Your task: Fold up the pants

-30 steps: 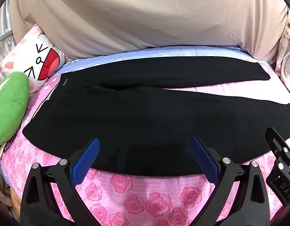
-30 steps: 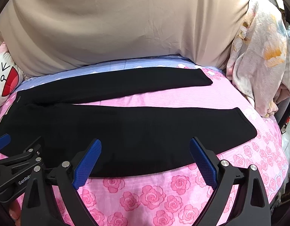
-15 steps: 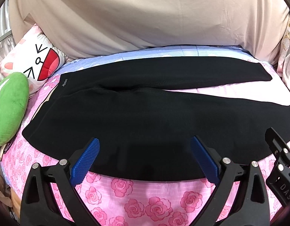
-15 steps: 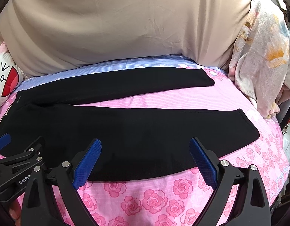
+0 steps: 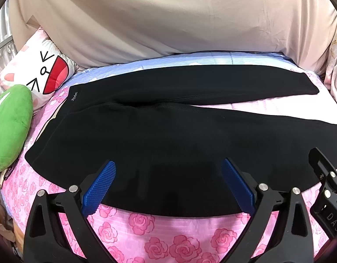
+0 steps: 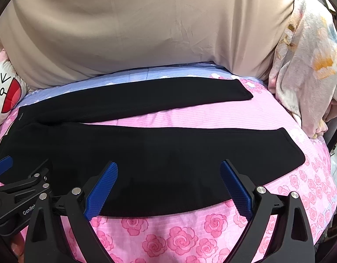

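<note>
Black pants [image 5: 168, 135] lie spread flat on the pink rose bedsheet [image 5: 172, 236], waistband at the left, two legs running right in a narrow V. They also show in the right wrist view [image 6: 159, 151]. My left gripper [image 5: 168, 186] is open and empty, hovering over the near edge of the near leg by the waist end. My right gripper [image 6: 168, 188] is open and empty, over the near edge of the same leg farther right. Each gripper shows at the edge of the other's view.
A beige cloth [image 5: 168, 22] covers the back of the bed. A white cartoon-face pillow [image 5: 43, 74] and a green plush [image 5: 13, 125] sit at the left. A floral blanket [image 6: 308, 65] hangs at the right. A blue striped sheet [image 6: 146, 74] lies behind the pants.
Both grippers have drifted slightly back and up from the pants, which sit a little higher in both views. Jaws stay open. The pants have not moved.
</note>
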